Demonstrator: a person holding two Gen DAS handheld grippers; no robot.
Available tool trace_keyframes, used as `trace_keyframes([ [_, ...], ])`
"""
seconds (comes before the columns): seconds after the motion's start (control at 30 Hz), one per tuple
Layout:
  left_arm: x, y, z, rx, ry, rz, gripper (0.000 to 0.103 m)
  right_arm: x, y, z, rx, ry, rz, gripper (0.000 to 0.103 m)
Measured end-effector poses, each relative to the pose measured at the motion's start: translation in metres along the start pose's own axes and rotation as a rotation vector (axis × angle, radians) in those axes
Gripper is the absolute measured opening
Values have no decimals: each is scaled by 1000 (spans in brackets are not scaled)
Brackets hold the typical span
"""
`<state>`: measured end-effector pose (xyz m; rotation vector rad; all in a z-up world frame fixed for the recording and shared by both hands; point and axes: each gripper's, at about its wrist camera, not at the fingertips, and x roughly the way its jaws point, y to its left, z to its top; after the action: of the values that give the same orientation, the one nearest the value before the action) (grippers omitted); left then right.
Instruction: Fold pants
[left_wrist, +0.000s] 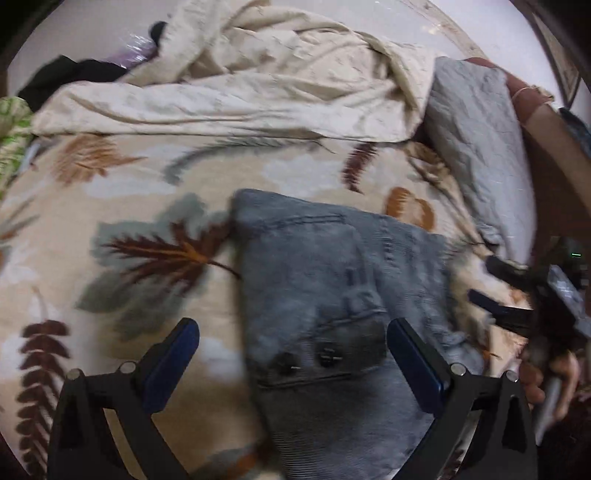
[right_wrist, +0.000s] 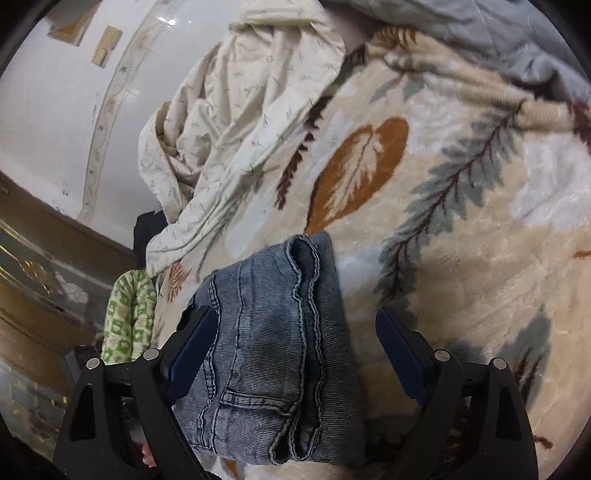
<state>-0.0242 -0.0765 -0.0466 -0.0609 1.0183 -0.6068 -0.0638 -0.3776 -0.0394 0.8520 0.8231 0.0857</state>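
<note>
The grey-blue denim pants (left_wrist: 332, 295) lie folded into a compact bundle on a leaf-patterned blanket (left_wrist: 122, 206). My left gripper (left_wrist: 293, 332) is open above them, its fingers spread wide, one over the blanket and one over the denim. In the right wrist view the pants (right_wrist: 266, 354) show stacked folds, seams and a pocket. My right gripper (right_wrist: 295, 325) is open, its fingers on either side of the bundle. The right gripper also shows at the right edge of the left wrist view (left_wrist: 491, 280), beside the pants.
A crumpled cream sheet (left_wrist: 236, 85) lies at the back of the bed. A grey quilted pillow (left_wrist: 480, 136) is at the right. Green patterned cloth (right_wrist: 129, 314) and dark clothes (left_wrist: 70, 74) sit at the bed's edge. Wooden furniture (right_wrist: 40, 288) stands beside the bed.
</note>
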Motion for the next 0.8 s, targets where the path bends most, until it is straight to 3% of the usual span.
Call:
trace_keyframes([
  [0.1,6,-4,-3,6,54,-67,102,13,-7,5,20,59,-11,88],
  [0.27,16,-5,-3,25,97,-116,102,39,-16,9,36,184,4,88],
  [0.33,24,-2,-1,-9,119,-161,101,40,-18,9,44,190,20,88],
  [0.5,31,4,2,-27,129,-187,101,41,-22,9,60,223,76,88],
  [0.73,30,17,5,-93,126,-266,99,50,-19,0,89,319,204,83],
  [0.8,30,16,4,-87,125,-262,98,50,-14,-1,63,316,188,81],
])
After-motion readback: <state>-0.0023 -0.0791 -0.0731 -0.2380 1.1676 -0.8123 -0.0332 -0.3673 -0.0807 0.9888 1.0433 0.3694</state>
